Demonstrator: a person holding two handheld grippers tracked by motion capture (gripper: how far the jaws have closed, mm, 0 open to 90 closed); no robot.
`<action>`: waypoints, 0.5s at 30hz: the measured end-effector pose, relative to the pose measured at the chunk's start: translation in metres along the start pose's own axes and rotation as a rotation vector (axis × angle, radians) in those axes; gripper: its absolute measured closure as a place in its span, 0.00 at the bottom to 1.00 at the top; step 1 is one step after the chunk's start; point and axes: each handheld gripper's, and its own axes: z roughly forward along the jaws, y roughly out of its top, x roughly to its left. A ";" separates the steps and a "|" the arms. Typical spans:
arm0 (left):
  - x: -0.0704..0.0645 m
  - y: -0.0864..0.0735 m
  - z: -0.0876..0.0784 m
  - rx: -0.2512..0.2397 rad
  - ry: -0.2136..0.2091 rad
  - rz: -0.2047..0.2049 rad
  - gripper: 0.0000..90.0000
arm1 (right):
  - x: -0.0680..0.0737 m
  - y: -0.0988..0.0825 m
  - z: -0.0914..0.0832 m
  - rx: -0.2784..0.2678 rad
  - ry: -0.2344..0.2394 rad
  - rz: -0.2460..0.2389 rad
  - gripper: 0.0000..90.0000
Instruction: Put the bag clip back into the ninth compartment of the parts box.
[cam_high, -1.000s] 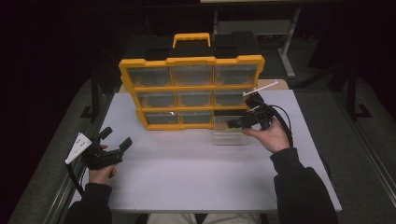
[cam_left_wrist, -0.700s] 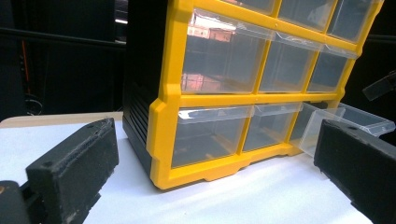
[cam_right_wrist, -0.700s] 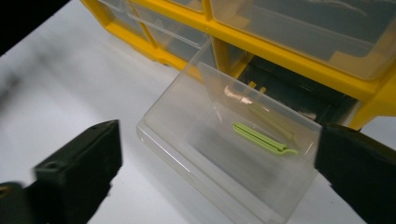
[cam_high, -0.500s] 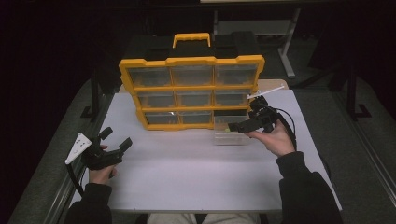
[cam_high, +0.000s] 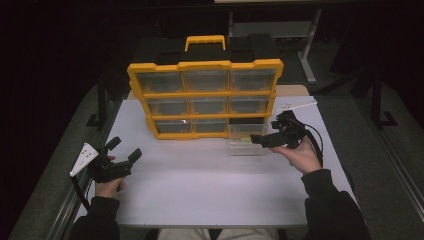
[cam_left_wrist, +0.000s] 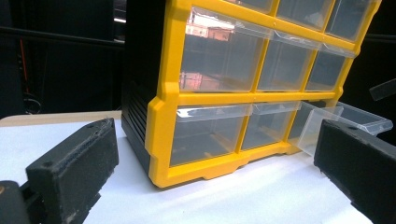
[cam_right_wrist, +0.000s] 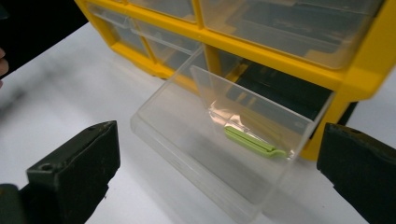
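One clear drawer (cam_high: 246, 139) juts from the bottom right slot of the yellow organizer (cam_high: 205, 97) on the white table (cam_high: 210, 190), a green piece (cam_right_wrist: 250, 141) lying inside. My right gripper (cam_high: 261, 140) hangs just beside it, jaws spread. My left gripper (cam_high: 122, 152) rests well apart, also spread.

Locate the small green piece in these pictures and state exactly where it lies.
The green piece lies inside the clear drawer pulled out of the yellow organizer's bottom right slot, near the drawer's back end, just ahead of the right gripper.
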 end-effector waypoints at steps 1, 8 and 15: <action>0.000 0.000 0.000 0.000 0.000 -0.001 0.00 | -0.001 -0.002 -0.001 -0.005 -0.002 -0.003 0.00; 0.000 -0.002 -0.002 0.007 0.013 0.008 0.00 | -0.005 -0.017 -0.006 -0.058 -0.017 -0.014 0.00; 0.000 -0.002 -0.003 0.009 0.014 0.003 0.00 | -0.007 -0.028 -0.007 -0.128 -0.023 -0.034 0.00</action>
